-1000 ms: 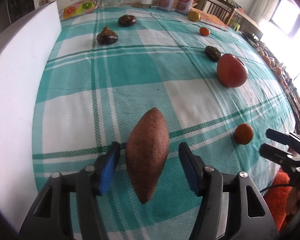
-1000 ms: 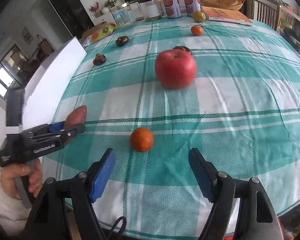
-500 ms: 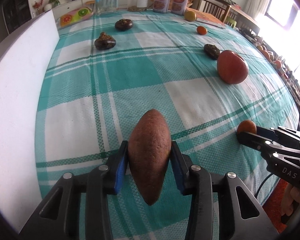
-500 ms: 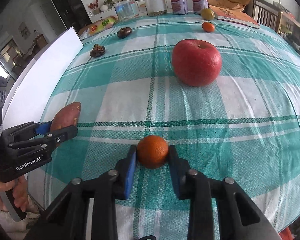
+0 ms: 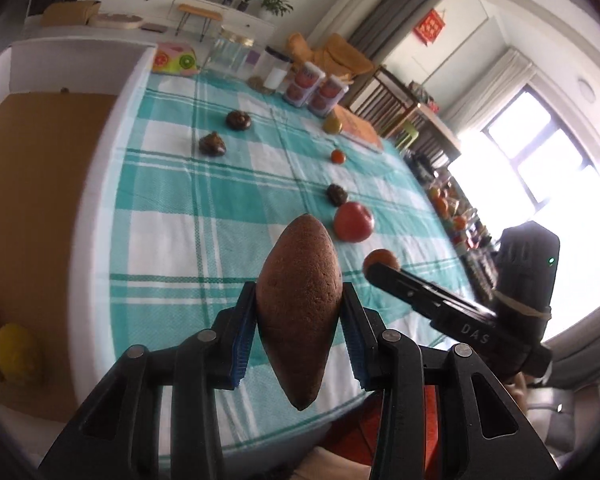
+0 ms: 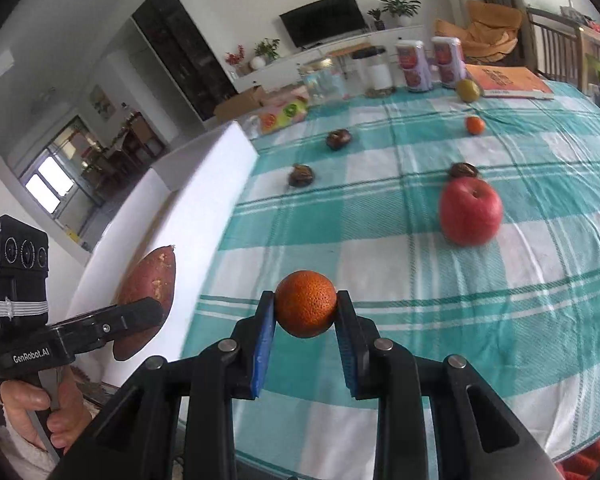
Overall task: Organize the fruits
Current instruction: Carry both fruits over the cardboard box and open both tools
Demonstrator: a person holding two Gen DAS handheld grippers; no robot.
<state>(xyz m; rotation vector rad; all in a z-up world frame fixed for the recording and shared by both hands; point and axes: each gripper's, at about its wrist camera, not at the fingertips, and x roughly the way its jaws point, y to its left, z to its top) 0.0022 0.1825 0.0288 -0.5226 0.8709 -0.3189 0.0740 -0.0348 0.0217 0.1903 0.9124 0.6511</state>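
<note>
A: Your left claw (image 5: pixel 299 322) is clamped on the sweet potato (image 5: pixel 299 312); both blue pads press its flanks, its long axis runs along the fingers, and it hangs clear above the near edge of the surface (image 5: pixel 172 216).

B: And the right one?

A: Your right claw (image 6: pixel 305 322) is closed tight on the small orange (image 6: pixel 306 304), pads touching it on 2 sides, also lifted off the checked teal cloth. From the right wrist view your left hand (image 6: pixel 40 412) grips its handle at the lower left, with the sweet potato in front of the white box wall (image 6: pixel 204 184).

B: What's left on the surface?

A: A red apple (image 6: pixel 470 212) sits towards the right, with a dark brown fruit (image 6: pixel 463 169) just behind it, touching or nearly so; I cannot tell which. 2 more dark brown fruits (image 6: pixel 300 175) lie nearer the box, well apart from the apple. Another small orange (image 6: pixel 475 124) and a yellow-green fruit (image 6: pixel 468 90) are at the far end, near 2 cans (image 6: pixel 414 66) and an orange book (image 6: pixel 508 80).

B: Anything in the box?

A: In the left wrist view, a yellow fruit (image 5: pixel 18 354) lies on its brown floor.
</note>
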